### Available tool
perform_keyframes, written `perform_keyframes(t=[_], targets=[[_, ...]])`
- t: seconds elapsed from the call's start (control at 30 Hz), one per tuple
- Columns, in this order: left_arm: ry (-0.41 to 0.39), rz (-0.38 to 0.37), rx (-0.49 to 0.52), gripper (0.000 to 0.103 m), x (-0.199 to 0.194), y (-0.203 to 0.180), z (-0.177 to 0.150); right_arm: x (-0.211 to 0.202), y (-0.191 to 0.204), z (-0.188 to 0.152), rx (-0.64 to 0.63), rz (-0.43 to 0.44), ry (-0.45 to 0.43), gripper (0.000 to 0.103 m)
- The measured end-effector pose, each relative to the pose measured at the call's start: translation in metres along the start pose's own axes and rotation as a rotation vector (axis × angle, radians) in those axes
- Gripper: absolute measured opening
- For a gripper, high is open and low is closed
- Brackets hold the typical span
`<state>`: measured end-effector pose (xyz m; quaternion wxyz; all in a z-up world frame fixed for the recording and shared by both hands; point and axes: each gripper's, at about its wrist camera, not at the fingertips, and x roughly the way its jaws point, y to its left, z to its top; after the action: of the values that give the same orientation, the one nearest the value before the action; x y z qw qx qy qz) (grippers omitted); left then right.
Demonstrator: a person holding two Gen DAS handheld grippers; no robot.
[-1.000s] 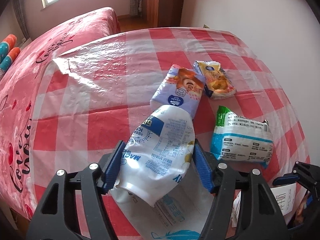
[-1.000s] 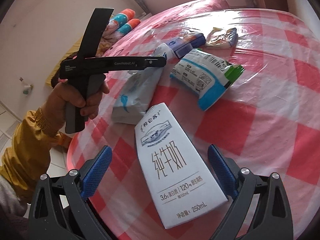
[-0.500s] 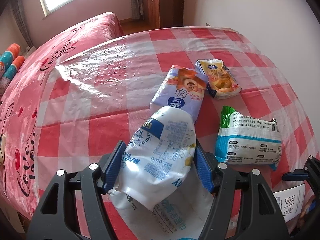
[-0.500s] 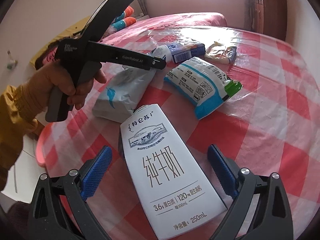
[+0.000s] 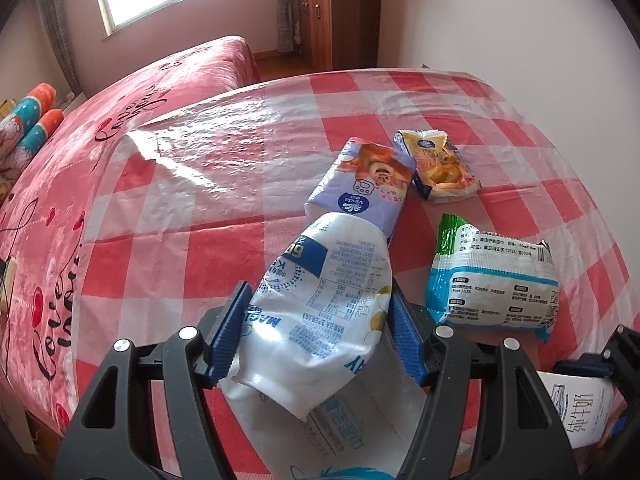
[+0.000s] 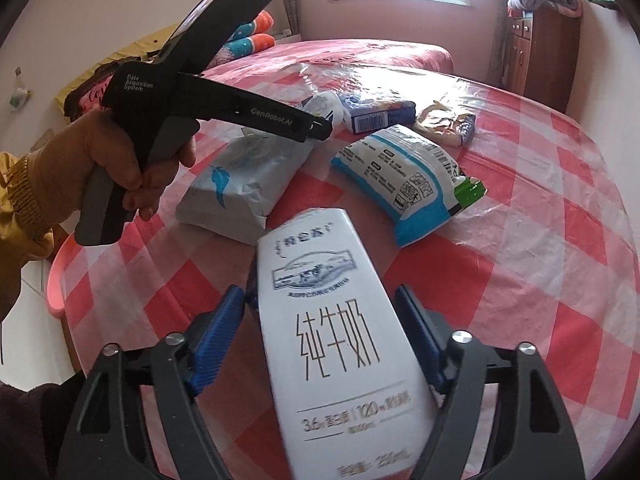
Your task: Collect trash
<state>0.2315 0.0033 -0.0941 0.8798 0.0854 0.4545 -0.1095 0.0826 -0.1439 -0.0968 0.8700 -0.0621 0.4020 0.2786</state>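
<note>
My left gripper (image 5: pixel 318 330) is shut on a crumpled white and blue plastic pouch (image 5: pixel 324 312) and holds it above the checked table (image 5: pixel 224 184). My right gripper (image 6: pixel 324 340) is shut on a white milk carton (image 6: pixel 336 340) and lifts it off the table. On the table lie a white tissue pack with a blue feather (image 6: pixel 240 176), a white and blue wet-wipe pack with a green end (image 5: pixel 488 280), a purple tissue pack (image 5: pixel 364 188) and a yellow snack wrapper (image 5: pixel 436 164). The left gripper body shows in the right wrist view (image 6: pixel 224 108).
A red bed (image 5: pixel 120 92) stands beyond the table, with a wooden cabinet (image 5: pixel 332 12) at the far wall. A pink basin rim (image 6: pixel 56 276) shows below the table's left edge. A wall runs along the table's right side.
My right gripper has closed on the milk carton and raised it. My left gripper has lifted and tilted up with the pouch still in it.
</note>
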Motion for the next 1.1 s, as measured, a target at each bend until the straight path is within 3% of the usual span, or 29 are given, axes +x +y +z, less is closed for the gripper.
perform_keyframes(t=[0.07,0.4,1.1], targets=[[-0.007,-0.001,-0.013,0.067,-0.004,0.001,-0.002,0.0,0.003,0.0,-0.013,-0.002,-0.003,0.067],[-0.048,-0.002,-0.057,0.067,-0.024,0.008,-0.013,-0.007,0.002,0.0,-0.01,-0.019,-0.038,0.067],[-0.083,-0.039,-0.142,0.067,-0.071,0.015,-0.061,-0.026,-0.018,0.007,0.138,0.107,-0.125,0.066]])
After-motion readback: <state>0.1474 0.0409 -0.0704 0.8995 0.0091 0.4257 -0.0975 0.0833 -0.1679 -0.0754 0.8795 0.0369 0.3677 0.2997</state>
